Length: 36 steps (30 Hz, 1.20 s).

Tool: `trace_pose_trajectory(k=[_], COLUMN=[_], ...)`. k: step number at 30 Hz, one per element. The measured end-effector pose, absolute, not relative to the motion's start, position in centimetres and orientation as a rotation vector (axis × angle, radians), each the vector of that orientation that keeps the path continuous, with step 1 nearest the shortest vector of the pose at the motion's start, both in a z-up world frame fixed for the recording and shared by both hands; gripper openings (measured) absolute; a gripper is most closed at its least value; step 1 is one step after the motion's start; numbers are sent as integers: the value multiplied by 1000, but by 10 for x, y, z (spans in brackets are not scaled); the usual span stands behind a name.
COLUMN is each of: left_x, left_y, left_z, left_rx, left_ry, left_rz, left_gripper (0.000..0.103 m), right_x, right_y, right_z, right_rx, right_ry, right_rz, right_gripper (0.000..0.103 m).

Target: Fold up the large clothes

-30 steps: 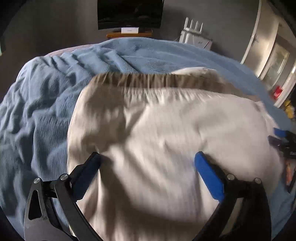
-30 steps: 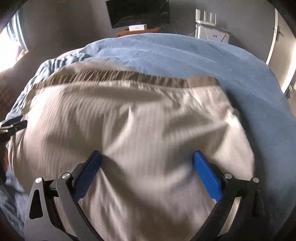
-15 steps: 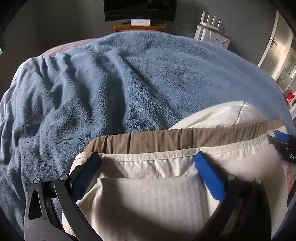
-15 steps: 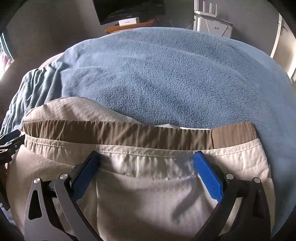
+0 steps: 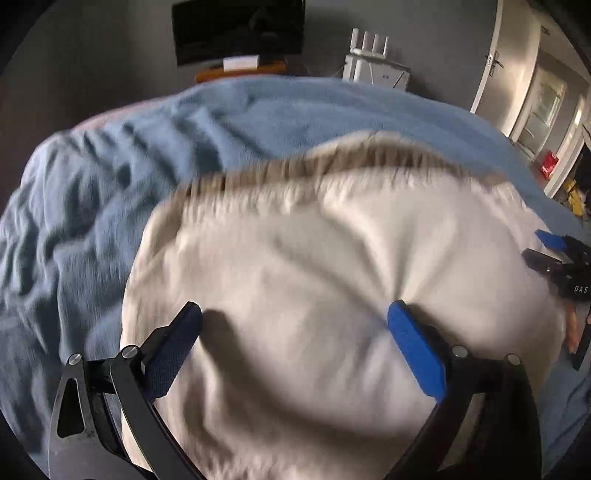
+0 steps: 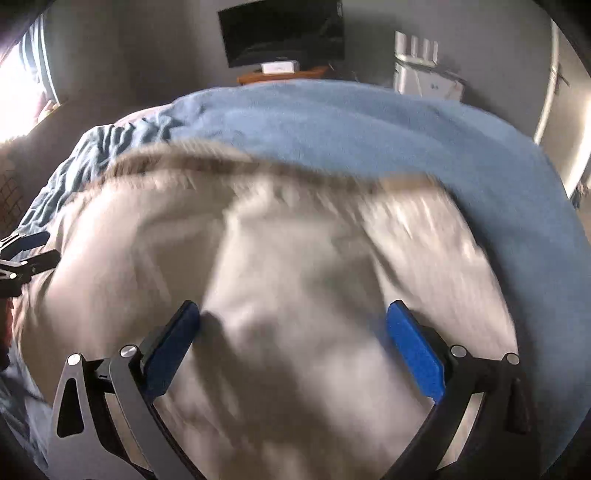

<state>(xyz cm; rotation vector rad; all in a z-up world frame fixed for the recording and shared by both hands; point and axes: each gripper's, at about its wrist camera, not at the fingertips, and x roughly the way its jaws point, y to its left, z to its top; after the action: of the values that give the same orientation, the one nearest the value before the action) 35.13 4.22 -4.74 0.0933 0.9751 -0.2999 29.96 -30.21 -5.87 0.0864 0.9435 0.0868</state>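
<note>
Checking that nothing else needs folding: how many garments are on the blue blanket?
1 visible: a beige garment with a brown waistband, spread on the blue blanket under both open tools, left tool and right tool. Others could be hidden beneath it.

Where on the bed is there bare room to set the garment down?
Free: blue blanket beyond the brown waistband, toward the TV; also the rumpled stretch left of the beige garment. Crowded: the near side, under both open grippers.
</note>
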Motion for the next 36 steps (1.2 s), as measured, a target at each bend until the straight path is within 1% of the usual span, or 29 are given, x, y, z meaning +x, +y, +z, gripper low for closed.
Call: trace_pose_trajectory(k=[4,7,10,12,18,21,24,28,31,36], left_x=[327,315,295,275,214,188,159,123,96,65], left_y=[84,116,139,141,103,76,42,6,-13,-12], left_z=[-57,-62,-49,-37,4,10,3,-20,-24,-16], left_rx=[28,-41,-89,-81,-42,-33,-18,26,109,81], left_ry=[980,1044,1044,1030,956,931,957,1043,1029,970], left_rz=[-218,-149,-78,-90,-157,-142,-153,-140,-146,-162], left_gripper=[98,98,96,96,97,97,97,97,97,97], right_x=[271,254,233,216,170,145,118,85,54,11], right_y=[-352,-394,-426,-424,-366,-327,-294,-264,-253,-240], right_z=[-73,-82,-72,-57,-18,-7,-7,-16,-20,-19], right_rx=[110,198,310,311,263,238,207,157,114,70], right_ry=[936,997,1008,989,952,932,929,933,918,885], right_rz=[-33,-143,-267,-253,-141,-87,-60,-67,-72,-45], right_gripper=[95,96,96,96,96,96,96,96,96,96])
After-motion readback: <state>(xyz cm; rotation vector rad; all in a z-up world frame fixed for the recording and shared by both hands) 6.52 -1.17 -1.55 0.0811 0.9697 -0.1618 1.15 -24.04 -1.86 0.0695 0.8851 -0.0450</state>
